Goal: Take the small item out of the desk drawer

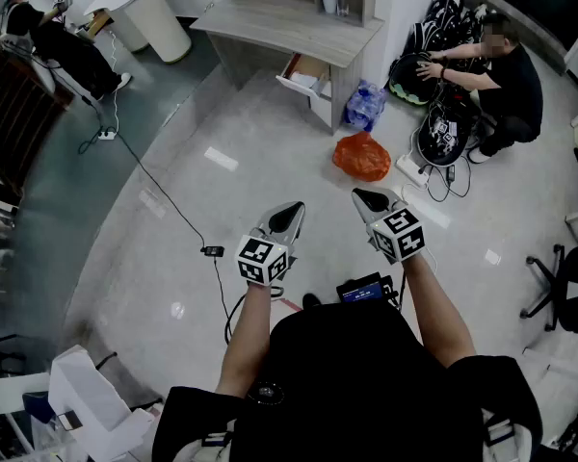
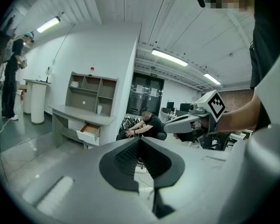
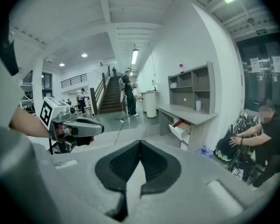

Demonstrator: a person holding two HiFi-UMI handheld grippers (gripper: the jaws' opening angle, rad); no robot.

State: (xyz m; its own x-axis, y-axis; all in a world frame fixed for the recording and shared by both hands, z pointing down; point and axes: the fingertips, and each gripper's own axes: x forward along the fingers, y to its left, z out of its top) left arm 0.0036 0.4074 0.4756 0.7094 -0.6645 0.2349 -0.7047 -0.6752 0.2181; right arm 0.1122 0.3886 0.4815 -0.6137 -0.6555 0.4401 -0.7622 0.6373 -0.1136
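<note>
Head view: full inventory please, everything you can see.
desk: 1, grey, top centre
drawer: 1, white front, pulled open at desk's right end
cup: 1, white, shelf above desk
orange bag: 1, floor in front of desk
blue bag: 1, floor beside desk
cable: 1, black, floor left
crouching person: 1, black clothes, upper right
far person: 1, dark clothes, top left
office chair: 1, black, right edge
left tongs: 1, grey, black pads, shut, empty, centre
right tongs: 1, same, beside it
</note>
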